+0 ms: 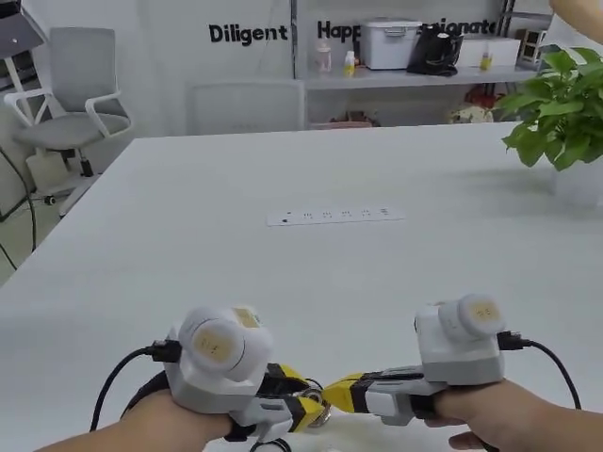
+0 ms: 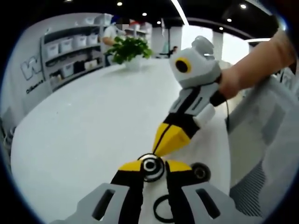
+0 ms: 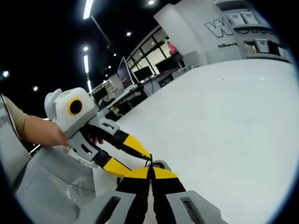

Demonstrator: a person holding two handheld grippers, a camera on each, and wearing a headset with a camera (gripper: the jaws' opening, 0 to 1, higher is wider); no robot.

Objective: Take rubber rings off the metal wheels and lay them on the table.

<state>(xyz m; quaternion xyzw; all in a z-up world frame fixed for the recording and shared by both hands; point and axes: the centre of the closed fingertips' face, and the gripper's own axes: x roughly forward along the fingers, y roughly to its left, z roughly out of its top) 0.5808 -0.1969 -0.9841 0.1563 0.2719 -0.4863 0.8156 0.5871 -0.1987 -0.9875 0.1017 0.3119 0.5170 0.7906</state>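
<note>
Your left tool (image 2: 151,165) grips the small silver metal wheel (image 2: 150,166) btwn its yellow tips. Your right tool (image 3: 149,173) is pinched narrow, tips at the wheel's rim w/ a thin strand of the black rubber ring (image 3: 150,161) caught in them. On the white worktop (image 2: 84,135) just beside the left tool lie a loose black ring (image 2: 156,207) & a second wheel (image 2: 200,171).

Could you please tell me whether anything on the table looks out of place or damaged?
Nothing stands out. The left gripper grips a metal wheel, a second wheel sits beside it, and a loose rubber ring lies flat on the table, with no spill or damage visible.
</note>
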